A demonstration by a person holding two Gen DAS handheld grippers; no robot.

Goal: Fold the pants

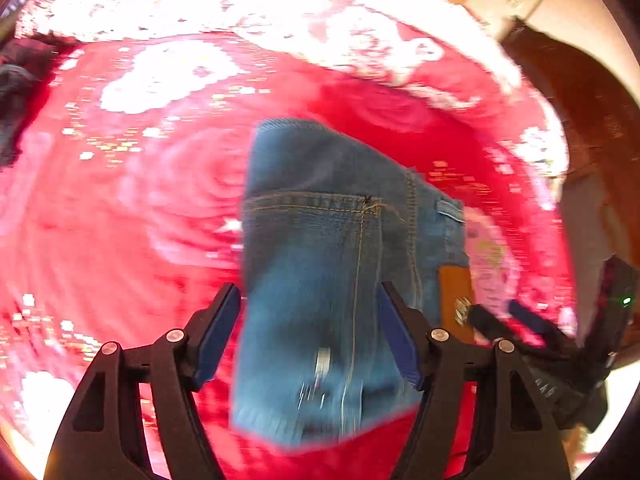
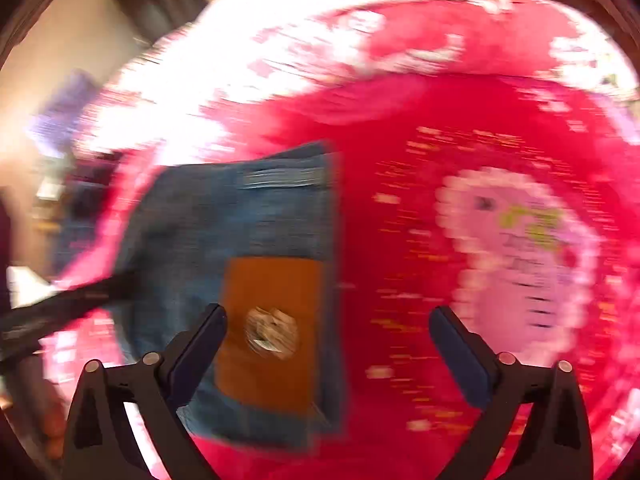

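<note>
On the red and white blanket (image 1: pixel 120 220), the folded blue jeans (image 1: pixel 320 240) lie as a compact bundle near its middle, with red cloth showing on every side of them. A brown leather patch (image 2: pixel 268 328) with a pale emblem marks the waistband on the bundle's right edge. Left gripper (image 1: pixel 310 336) is held above the near end of the jeans, pointing forward and down along their length, its blue-padded fingers (image 1: pixel 218 336) spread wide and gripping nothing. Right gripper (image 2: pixel 328 356) is held over the bundle's right edge, fingers likewise spread apart; its left pad (image 2: pixel 200 348) overlaps the denim beside the patch, its right one is over bare blanket. Contact with the cloth cannot be confirmed. Both views are motion-blurred, the right wrist view heavily. From the left wrist view, the right gripper appears just beyond the patch.
</note>
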